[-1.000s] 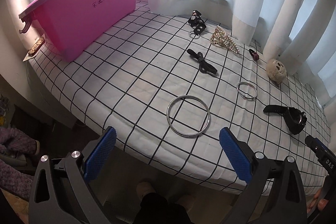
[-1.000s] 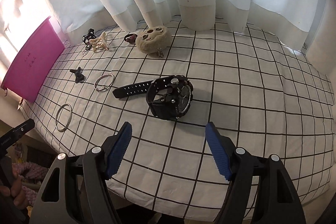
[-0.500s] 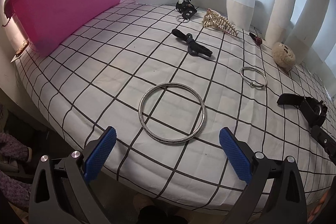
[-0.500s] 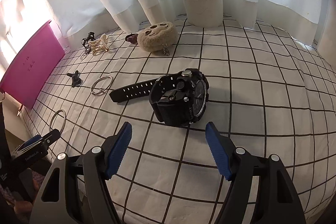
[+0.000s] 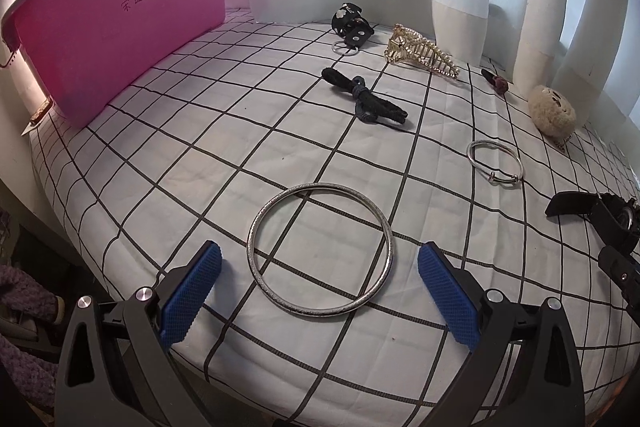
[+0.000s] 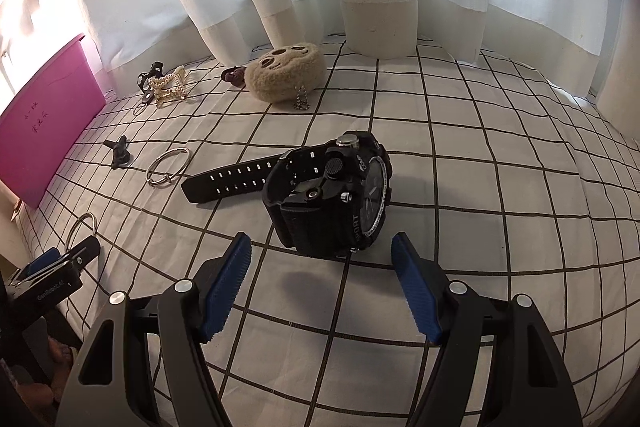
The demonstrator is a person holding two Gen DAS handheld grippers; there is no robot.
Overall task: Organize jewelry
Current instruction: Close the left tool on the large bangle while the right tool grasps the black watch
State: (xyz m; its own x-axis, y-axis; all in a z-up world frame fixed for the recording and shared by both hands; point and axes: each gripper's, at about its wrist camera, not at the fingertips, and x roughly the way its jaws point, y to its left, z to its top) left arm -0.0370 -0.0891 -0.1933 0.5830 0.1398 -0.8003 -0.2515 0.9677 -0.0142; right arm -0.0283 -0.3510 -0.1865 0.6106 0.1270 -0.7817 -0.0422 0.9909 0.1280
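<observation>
The left gripper (image 5: 319, 291) stands wide open and empty, its blue pads flanking the near arc of the large silver bangle (image 5: 320, 254) without touching it. The ring lies flat on the checked cloth (image 5: 208, 155) close to the table's front edge. The risk here, as I judge it, is that the thin ring offers the pads little height to bite on: if they close level with the cloth they may pinch fabric or skid the bangle toward the edge.

The right gripper (image 6: 320, 283) is likewise spread wide and holds nothing; the black sport watch (image 6: 332, 193) stands on its side just ahead of the pads, its strap trailing left. A closing pad could tip the watch over or catch only the curved strap, which would probably slip.

Farther out lie the small silver bracelet (image 5: 495, 162), a black hair tie (image 5: 364, 99), a pearl hair claw (image 5: 420, 53), a fuzzy beige pouch (image 6: 285, 71) and, at the far left, the pink bin (image 5: 116, 39); whether anything is already inside it cannot be seen.

Compared with a second ago, both grippers have come lower and nearer: the bangle and the watch each loom larger between the pads, while the jaw spread looks unchanged.
</observation>
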